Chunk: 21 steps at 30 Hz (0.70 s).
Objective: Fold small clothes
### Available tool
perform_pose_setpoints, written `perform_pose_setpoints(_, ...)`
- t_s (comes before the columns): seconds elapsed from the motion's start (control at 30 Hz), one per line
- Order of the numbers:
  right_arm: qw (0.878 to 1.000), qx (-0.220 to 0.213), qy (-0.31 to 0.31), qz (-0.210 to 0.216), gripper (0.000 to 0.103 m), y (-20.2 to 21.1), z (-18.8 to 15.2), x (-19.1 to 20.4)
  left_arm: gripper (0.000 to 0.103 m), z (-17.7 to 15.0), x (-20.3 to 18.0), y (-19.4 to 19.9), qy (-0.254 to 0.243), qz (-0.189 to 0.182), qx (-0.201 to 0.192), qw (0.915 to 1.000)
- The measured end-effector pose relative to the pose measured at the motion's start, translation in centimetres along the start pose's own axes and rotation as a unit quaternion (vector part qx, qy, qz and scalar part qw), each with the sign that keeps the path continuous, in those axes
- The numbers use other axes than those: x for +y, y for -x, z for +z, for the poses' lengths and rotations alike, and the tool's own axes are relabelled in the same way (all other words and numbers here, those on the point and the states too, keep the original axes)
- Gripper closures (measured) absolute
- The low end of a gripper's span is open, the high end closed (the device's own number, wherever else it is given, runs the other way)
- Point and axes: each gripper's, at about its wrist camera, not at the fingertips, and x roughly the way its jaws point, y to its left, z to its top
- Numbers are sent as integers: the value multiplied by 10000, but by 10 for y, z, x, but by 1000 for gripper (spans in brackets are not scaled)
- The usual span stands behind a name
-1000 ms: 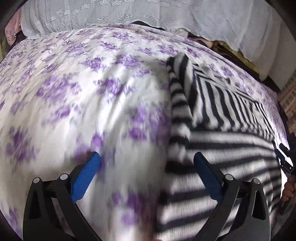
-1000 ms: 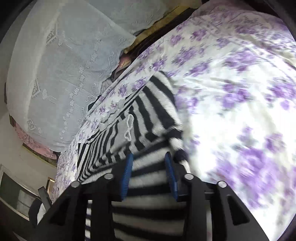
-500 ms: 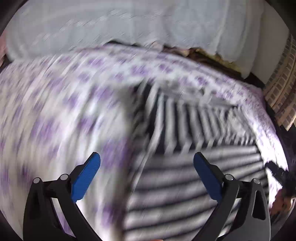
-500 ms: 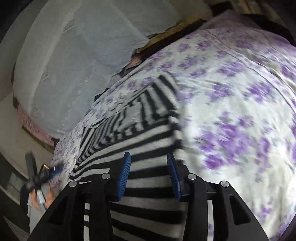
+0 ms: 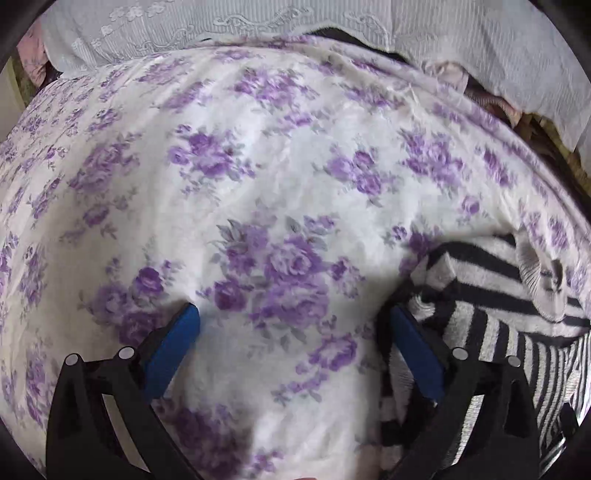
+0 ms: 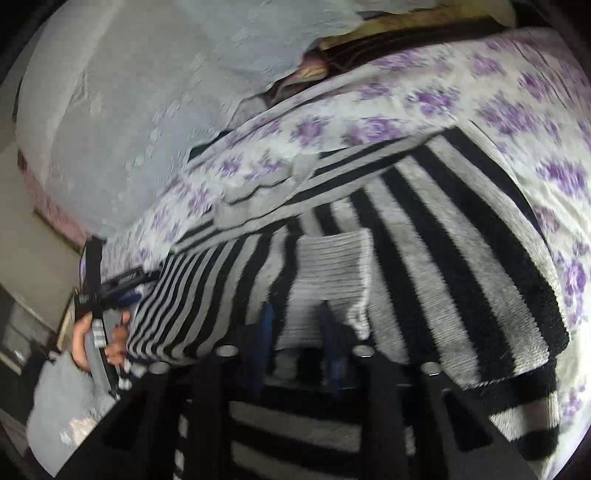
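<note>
A black-and-white striped knit sweater (image 6: 436, 236) lies spread on the purple-flowered bedspread (image 5: 258, 177). In the left wrist view only its left edge (image 5: 491, 295) shows at the lower right. My left gripper (image 5: 291, 325) is open and empty, low over the bedspread, with its right finger (image 5: 413, 347) at the sweater's edge. My right gripper (image 6: 295, 317) is narrowly parted over the sweater, with a ribbed grey cuff (image 6: 332, 273) lying between and just ahead of its blue pads; whether they pinch the cloth is hidden.
A white lace cloth (image 5: 295, 22) hangs behind the bed. In the right wrist view the other hand-held gripper and the person's hand (image 6: 88, 332) sit at the sweater's far left edge. The bed's dark far edge (image 6: 406, 33) runs along the top.
The left gripper swung left, so the sweater slid to the lower right of its view. The right gripper moved forward over the sweater, and a ribbed cuff now lies at its pads.
</note>
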Motion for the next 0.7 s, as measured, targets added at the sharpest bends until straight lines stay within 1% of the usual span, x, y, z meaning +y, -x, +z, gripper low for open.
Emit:
perform_pose_setpoints(0.03, 10000, -23, -38, 41, 87, 5, 1, 0, 4, 0, 0, 5, -28, 98, -85, 9999)
perform_pose_setpoints(0.07, 9999, -153, 56, 19, 82, 14, 0, 3, 5, -1, -1, 11, -58, 291, -208, 9993)
perform_pose_setpoints(0.1, 9995, -251, 168, -10, 80, 20, -1, 7, 6, -4, -1, 21, -119, 388, -362, 9985)
perform_pose_setpoints(0.13, 9991, -316, 283, 14, 79, 25, -3, 11, 6, -8, -1, 31, -166, 191, -468, 9986)
perform_pose_setpoints(0.17, 9988, -292, 369, 114, 75, 25, -5, 16, 5, -14, -1, 41, -201, -182, -538, 9982)
perform_pose_setpoints(0.2, 9989, -203, 398, 153, 74, 22, -7, 18, 5, -19, -3, 47, -249, -386, -543, 9975)
perform_pose_setpoints(0.23, 9991, -63, 412, 70, 69, 13, -9, 18, 5, -25, -7, 49, -367, -447, -521, 9970)
perform_pose_setpoints(0.27, 9991, 76, 426, -39, 68, 4, -11, 18, 5, -29, -13, 47, -519, -327, -472, 9970)
perform_pose_setpoints(0.3, 9989, 108, 457, -52, 68, -1, -13, 16, 4, -34, -20, 38, -721, -24, -356, 9968)
perform_pose_setpoints(0.33, 9987, 28, 504, -26, 68, 1, -14, 16, 4, -38, -23, 25, -857, 208, -190, 9959)
perform_pose_setpoints(0.37, 9988, 33, 483, -23, 69, 6, -15, 16, 4, -41, -19, 18, -769, 184, -82, 9968)
perform_pose_setpoints(0.4, 9991, 3, 427, 3, 68, 13, -15, 16, 4, -40, -10, 21, -583, 50, -95, 9982)
perform_pose_setpoints(0.43, 9992, -88, 391, 22, 68, 23, -17, 15, 4, -41, 0, 25, -347, -112, -59, 9993)
perform_pose_setpoints(0.5, 9986, -332, 405, 68, 64, 48, -23, 10, 4, -47, 13, 36, -160, -357, -58, 9992)
perform_pose_setpoints(0.53, 9985, -398, 377, 83, 62, 59, -27, 4, 4, -56, 20, 44, -164, -423, -72, 9989)
perform_pose_setpoints(0.6, 9986, -504, 177, 52, 62, 80, -37, -15, 4, -75, 29, 54, -328, -426, -109, 9985)
perform_pose_setpoints(0.7, 9981, -546, -246, -128, 61, 98, -54, -46, 5, -119, 40, 70, -672, -459, -200, 9965)
